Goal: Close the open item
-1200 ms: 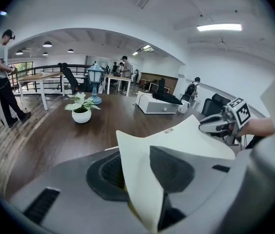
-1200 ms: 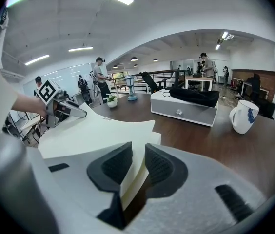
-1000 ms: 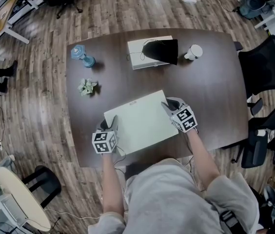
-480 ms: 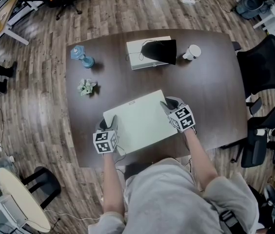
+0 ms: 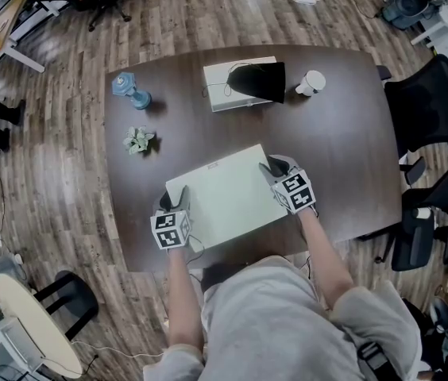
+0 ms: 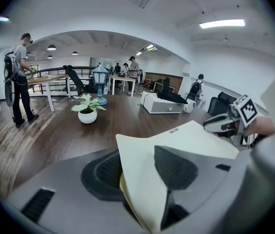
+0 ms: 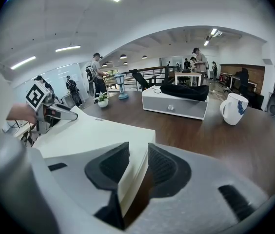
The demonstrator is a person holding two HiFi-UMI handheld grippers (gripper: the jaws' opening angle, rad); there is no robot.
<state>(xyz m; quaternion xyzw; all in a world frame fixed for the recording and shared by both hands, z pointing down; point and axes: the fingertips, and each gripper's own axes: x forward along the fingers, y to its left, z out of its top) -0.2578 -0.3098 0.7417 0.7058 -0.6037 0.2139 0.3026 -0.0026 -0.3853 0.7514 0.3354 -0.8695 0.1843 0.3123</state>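
A flat, pale green closed book (image 5: 220, 197) lies on the dark table (image 5: 343, 157) in front of the person. My left gripper (image 5: 178, 199) sits at its near left corner. In the left gripper view the cover corner (image 6: 142, 179) stands between the jaws of that gripper (image 6: 137, 167), with a gap at the left pad. My right gripper (image 5: 273, 169) sits at the far right corner. The book's edge (image 7: 132, 179) lies between the jaws of the right gripper (image 7: 138, 167), with a dark gap beside it. Both pairs of jaws have just been opening; neither presses on the book.
At the table's far side stand a white box with a black bag on it (image 5: 232, 83), a white mug (image 5: 313, 82), a blue lantern (image 5: 129, 90) and a small potted plant (image 5: 139, 140). Black office chairs (image 5: 430, 101) stand to the right of the table.
Both grippers stay at the same corners of the book, and the book has not moved. Only the head view drifts slightly.
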